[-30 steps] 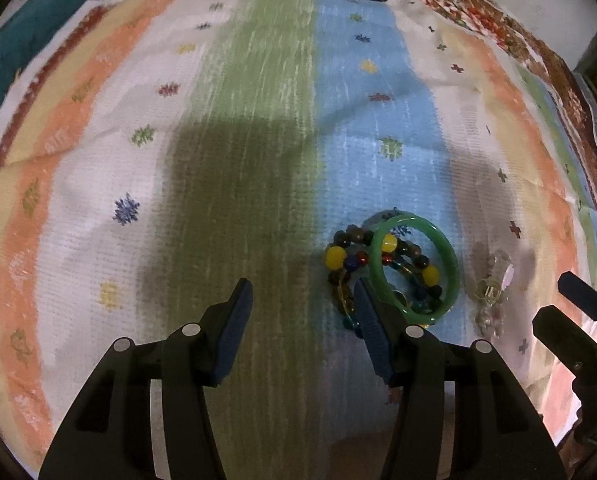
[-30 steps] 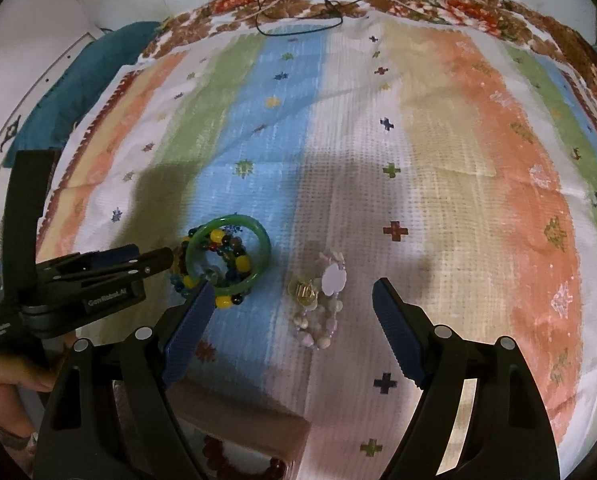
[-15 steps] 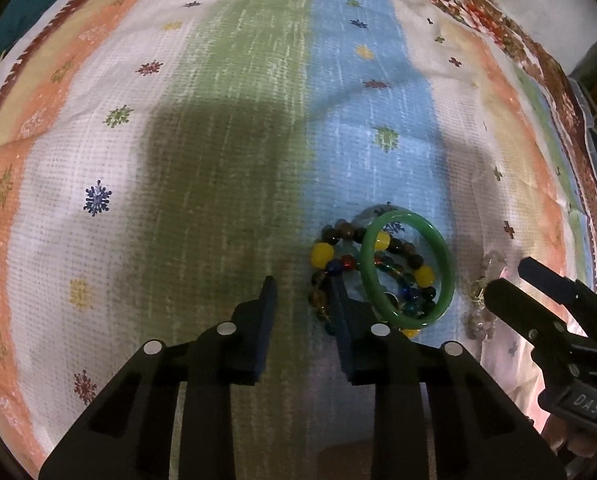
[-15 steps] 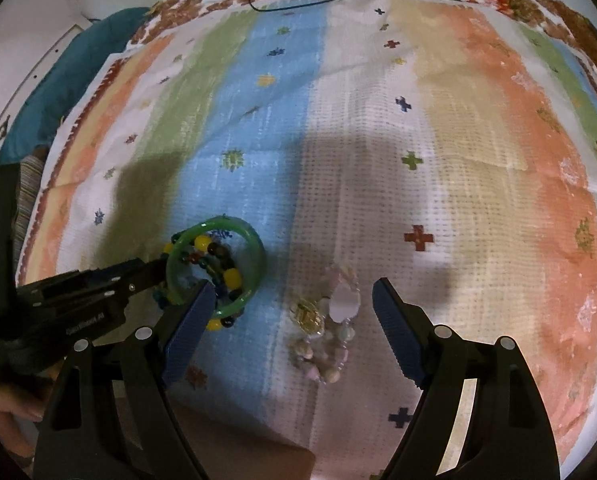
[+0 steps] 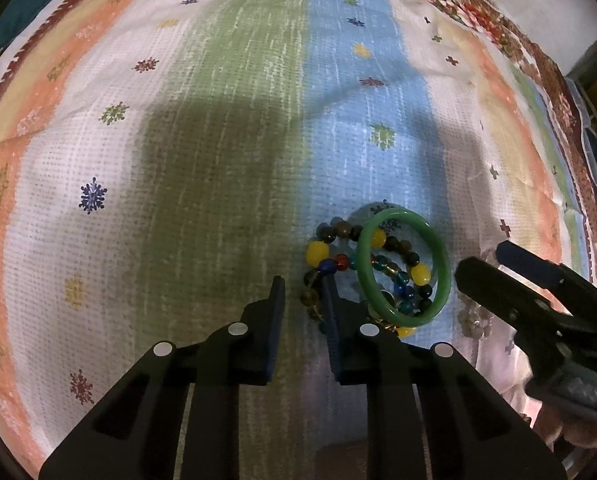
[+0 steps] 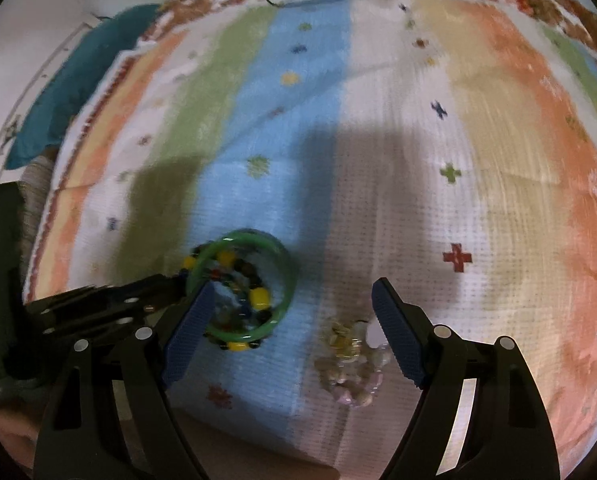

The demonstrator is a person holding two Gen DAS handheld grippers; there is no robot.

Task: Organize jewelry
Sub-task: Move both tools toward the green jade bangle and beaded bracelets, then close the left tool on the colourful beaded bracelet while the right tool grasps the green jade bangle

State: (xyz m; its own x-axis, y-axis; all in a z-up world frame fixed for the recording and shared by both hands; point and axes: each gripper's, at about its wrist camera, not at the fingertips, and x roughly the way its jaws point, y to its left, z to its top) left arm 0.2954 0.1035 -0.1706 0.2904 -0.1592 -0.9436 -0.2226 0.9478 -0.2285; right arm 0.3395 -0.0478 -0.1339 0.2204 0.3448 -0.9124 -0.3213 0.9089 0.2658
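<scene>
Left tongs (image 5: 303, 294) narrowed, nothing gripped; bead bracelet (image 5: 326, 268) and green bangle (image 5: 402, 266) lie just right of their tips. Right tongs (image 6: 294, 312) spread wide, pale bracelet (image 6: 352, 364) seen between them on striped cloth (image 5: 218, 140).

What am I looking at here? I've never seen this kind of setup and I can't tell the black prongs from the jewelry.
No robot here: a person holds a hand-held gripper in each hand, and each one carries a fisheye camera looking forward along its two fingers. That is why the pictures bulge.

In the left wrist view, the black prongs at the bottom are the left hand-held gripper, narrowed but still open, with its right finger at the edge of a multicolored bead bracelet. A green bangle lies on top of those beads. The right hand-held gripper also shows at that picture's right edge.

In the blurrier right wrist view, the right hand-held gripper is wide open above a pale bead bracelet.

Everything lies on a striped cloth. Nothing is held.
</scene>
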